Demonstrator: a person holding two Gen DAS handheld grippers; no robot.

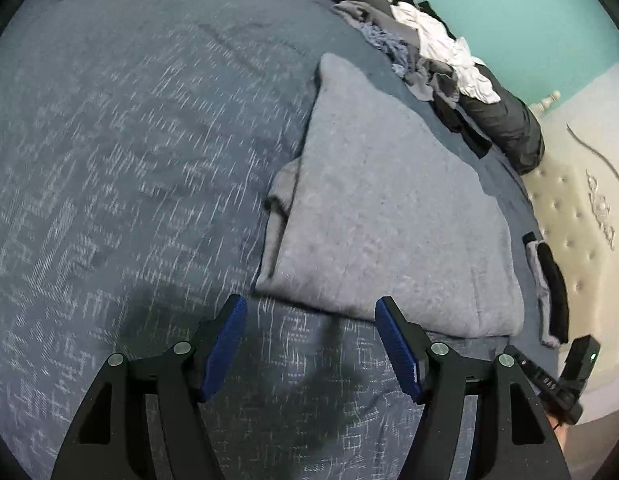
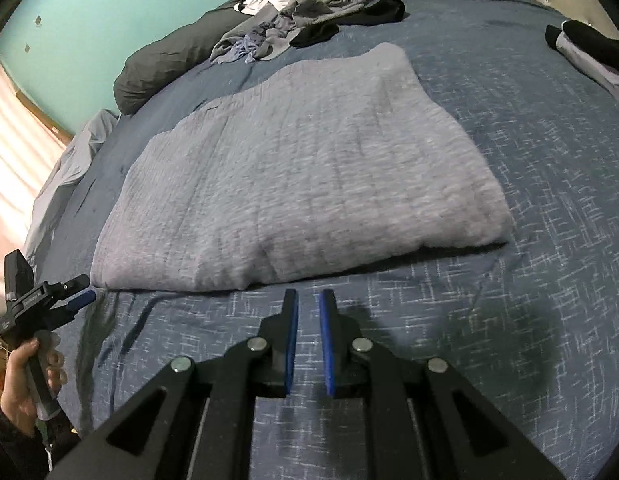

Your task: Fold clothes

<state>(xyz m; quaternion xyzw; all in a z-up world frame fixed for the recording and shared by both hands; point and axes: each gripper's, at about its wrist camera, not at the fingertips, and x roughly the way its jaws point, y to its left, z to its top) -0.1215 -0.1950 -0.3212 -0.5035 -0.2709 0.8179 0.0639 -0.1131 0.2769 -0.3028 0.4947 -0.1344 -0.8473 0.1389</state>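
A grey knit garment [image 1: 381, 220] [image 2: 301, 184] lies folded into a thick flat rectangle on the blue patterned bedcover [image 1: 129, 160] [image 2: 529, 200]. In the left wrist view my left gripper [image 1: 311, 302] hovers open just short of the garment's near edge, with nothing between its blue pads [image 1: 225, 348]. In the right wrist view my right gripper [image 2: 309, 296] sits before the garment's near edge. Its pads [image 2: 291, 340] are almost together with only a narrow gap, and they hold nothing. The left gripper [image 2: 81, 290] also shows at that view's left edge, held by a hand [image 2: 25, 376].
A pile of unfolded white, grey and black clothes [image 1: 429, 52] [image 2: 309, 4] lies at the far side against dark pillows [image 2: 169, 64]. A black and grey garment [image 1: 549, 280] [image 2: 589, 52] lies near the tufted headboard [image 1: 577, 208]. A teal wall [image 2: 89, 8] stands behind.
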